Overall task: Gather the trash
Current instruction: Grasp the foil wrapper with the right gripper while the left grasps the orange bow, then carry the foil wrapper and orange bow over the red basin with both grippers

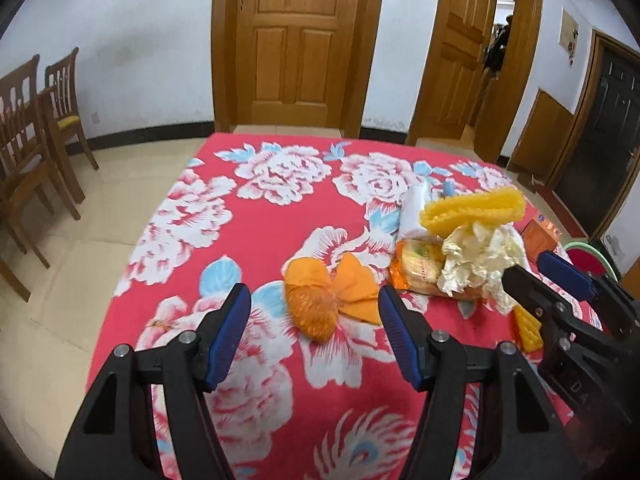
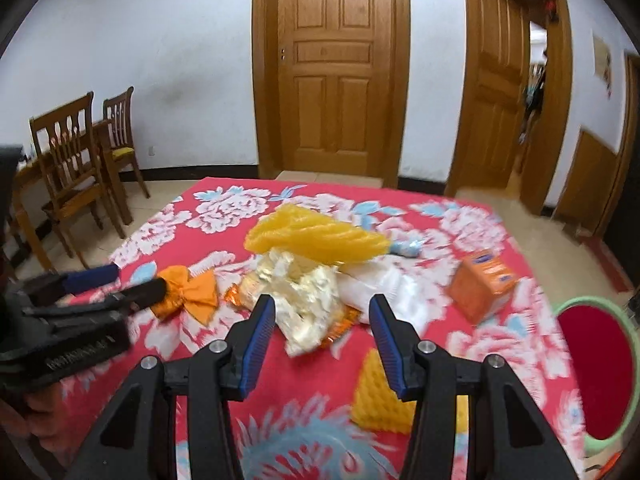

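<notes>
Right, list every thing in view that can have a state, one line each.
left tongs: open, empty, above the orange mesh bundle
right tongs: open, empty, aimed at the crumpled wrapper
orange mesh bundle: lying on the cloth, free
crumpled wrapper: crushed, on the snack packet
yellow foam net: on top of the pile
orange carton: closed, tilted
centre door: shut
right door: open

Red floral cloth (image 1: pixel 256 240) is covering the table. Two wooden chairs (image 2: pixel 80 168) are standing against the white wall at left, one behind the other. A closed panelled wooden door (image 1: pixel 296 40) is facing straight ahead; a second door (image 2: pixel 500 92) to its right is standing ajar. Pale tiles are covering the floor (image 1: pixel 60 280).
</notes>
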A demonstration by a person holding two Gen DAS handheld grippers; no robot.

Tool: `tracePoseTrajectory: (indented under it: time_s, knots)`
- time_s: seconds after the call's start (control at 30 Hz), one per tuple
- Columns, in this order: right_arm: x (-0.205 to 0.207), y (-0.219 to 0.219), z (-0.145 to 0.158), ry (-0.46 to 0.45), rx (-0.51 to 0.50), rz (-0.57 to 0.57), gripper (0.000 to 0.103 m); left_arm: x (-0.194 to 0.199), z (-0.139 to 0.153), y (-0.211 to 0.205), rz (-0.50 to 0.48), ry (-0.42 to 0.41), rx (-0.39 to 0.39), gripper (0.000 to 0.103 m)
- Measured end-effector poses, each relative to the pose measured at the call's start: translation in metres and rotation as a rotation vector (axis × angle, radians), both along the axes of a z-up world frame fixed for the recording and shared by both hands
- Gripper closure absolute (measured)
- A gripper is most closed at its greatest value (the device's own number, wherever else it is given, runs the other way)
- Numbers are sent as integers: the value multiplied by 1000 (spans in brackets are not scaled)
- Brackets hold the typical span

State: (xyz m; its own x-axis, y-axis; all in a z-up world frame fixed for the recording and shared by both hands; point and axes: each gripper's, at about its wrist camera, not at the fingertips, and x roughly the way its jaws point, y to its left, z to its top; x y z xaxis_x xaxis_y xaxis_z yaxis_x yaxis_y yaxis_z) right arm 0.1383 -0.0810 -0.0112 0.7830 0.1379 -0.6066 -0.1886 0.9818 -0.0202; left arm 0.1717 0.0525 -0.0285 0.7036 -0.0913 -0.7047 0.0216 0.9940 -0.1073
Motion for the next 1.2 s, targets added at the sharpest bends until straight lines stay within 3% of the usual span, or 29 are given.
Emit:
tracePoseTrajectory:
  time_s: [0.13, 0.2, 0.27, 0.33, 0.37, 0.43, 0.67, 0.97, 1.2]
  knots:
    - [19, -1, -7, 55, 40, -8, 51, 13, -8, -8, -23, 34, 16, 37]
    - [25, -1, -10, 74, 58, -6, 51, 19, -14, -10, -11, 68, 35, 44]
    - [29, -1, -14, 87, 75, 4, 51, 22, -20, -9, -5, 92, 33, 61]
    - [30, 0, -16, 105, 98, 38, 61, 22, -22, -8, -2, 100, 43, 74]
    - [31, 0, -17, 116, 110, 51, 73, 20, -22, -7, -4, 95, 40, 76]
    - [28, 0, -16, 127, 124, 67, 79, 15, -19, -5, -2, 91, 17, 82]
    - [4, -5, -5, 111, 162, 112, 82, -10, -2, -8, 9, 69, 10, 82]
    - [-43, -6, 19, 42, 124, 100, 82, -59, 24, -15, -15, 18, -13, 84]
    - [-79, -16, 24, 27, 138, 112, 82, -96, 32, -27, -30, -8, 22, 84]
